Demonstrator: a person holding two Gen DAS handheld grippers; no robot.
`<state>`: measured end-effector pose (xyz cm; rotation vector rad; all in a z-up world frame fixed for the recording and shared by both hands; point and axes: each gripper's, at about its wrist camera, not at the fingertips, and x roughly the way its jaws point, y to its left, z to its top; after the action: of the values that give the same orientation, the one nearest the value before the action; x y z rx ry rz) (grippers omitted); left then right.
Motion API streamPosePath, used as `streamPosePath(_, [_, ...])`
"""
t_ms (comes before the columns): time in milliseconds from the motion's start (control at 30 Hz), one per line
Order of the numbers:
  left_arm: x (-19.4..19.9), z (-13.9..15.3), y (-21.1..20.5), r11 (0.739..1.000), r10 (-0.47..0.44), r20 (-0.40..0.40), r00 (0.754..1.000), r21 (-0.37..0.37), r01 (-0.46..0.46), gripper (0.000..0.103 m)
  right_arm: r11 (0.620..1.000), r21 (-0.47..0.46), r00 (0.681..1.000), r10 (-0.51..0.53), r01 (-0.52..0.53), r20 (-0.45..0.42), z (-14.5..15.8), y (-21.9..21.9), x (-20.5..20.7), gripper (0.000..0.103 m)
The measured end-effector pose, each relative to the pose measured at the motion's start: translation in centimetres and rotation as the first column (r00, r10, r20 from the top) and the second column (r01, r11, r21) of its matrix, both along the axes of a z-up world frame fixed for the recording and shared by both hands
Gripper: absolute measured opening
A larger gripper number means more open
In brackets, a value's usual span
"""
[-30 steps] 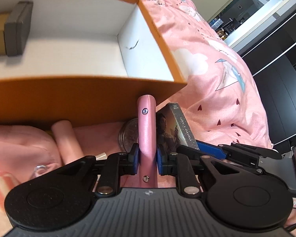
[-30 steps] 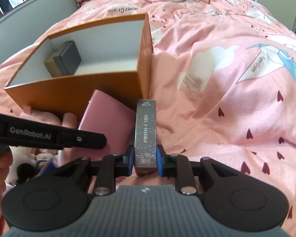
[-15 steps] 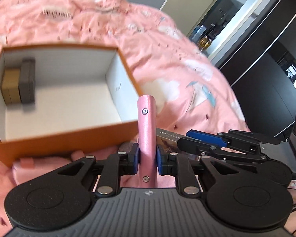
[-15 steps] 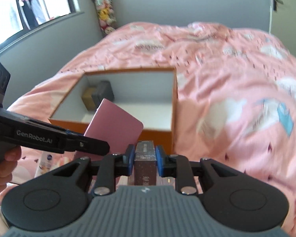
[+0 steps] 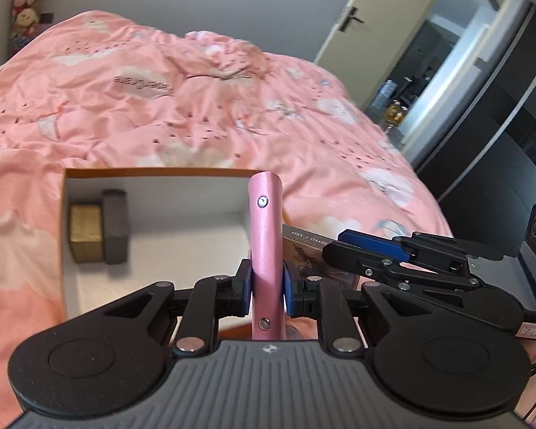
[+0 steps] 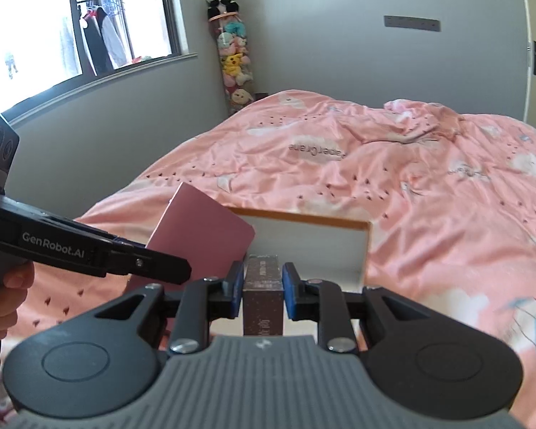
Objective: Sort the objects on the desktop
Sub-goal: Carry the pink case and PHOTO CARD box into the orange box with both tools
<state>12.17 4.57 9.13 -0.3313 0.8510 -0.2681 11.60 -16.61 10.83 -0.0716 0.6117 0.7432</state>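
Observation:
My left gripper is shut on the spine of a thin pink notebook, which stands on edge above the orange box. The box has a white inside, with a tan box and a dark grey box at its left end. My right gripper is shut on a dark photo-card box. In the right wrist view the left gripper holds the pink notebook at the left, in front of the orange box. In the left wrist view the right gripper is close on the right.
A pink patterned duvet covers the bed all round the box. A hand grips the left tool. A column of plush toys stands by the window wall. A door and dark cabinets are at the right.
Both grippers have risen with their items still clamped. The orange box has dropped lower in both views, and more of the bed and room now shows.

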Motion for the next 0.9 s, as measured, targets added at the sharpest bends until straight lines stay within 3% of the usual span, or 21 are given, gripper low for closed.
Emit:
streamPosePath(233, [5.5, -3.8, 3.1, 0.996, 0.074, -0.134, 0.988, 0.054, -0.067, 0.02, 1.0, -0.026, 0.995, 0.002, -0.005, -0.104, -3.5, 5.1, 6.5, 0.024])
streamPosePath(533, [10.4, -9.7, 3.2, 0.986, 0.119, -0.29, 0.95, 0.148, -0.078, 0.02, 0.993, -0.11, 0.972, -0.065, 0.041, -0.225, -10.1, 9.3, 12.9, 0.024])
streamPosePath(700, [11.9, -11.1, 2.6, 0.979, 0.135, -0.333, 0.933, 0.19, -0.074, 0.02, 0.99, -0.13, 0.967, -0.083, 0.052, -0.24, -11.8, 9.6, 13.8, 0.024])
streamPosePath(900, [13.7, -11.9, 1.7, 0.963, 0.163, -0.358, 0.919, 0.261, -0.07, 0.02, 0.983, -0.184, 0.962, -0.046, -0.005, -0.27, -11.9, 9.2, 12.9, 0.024])
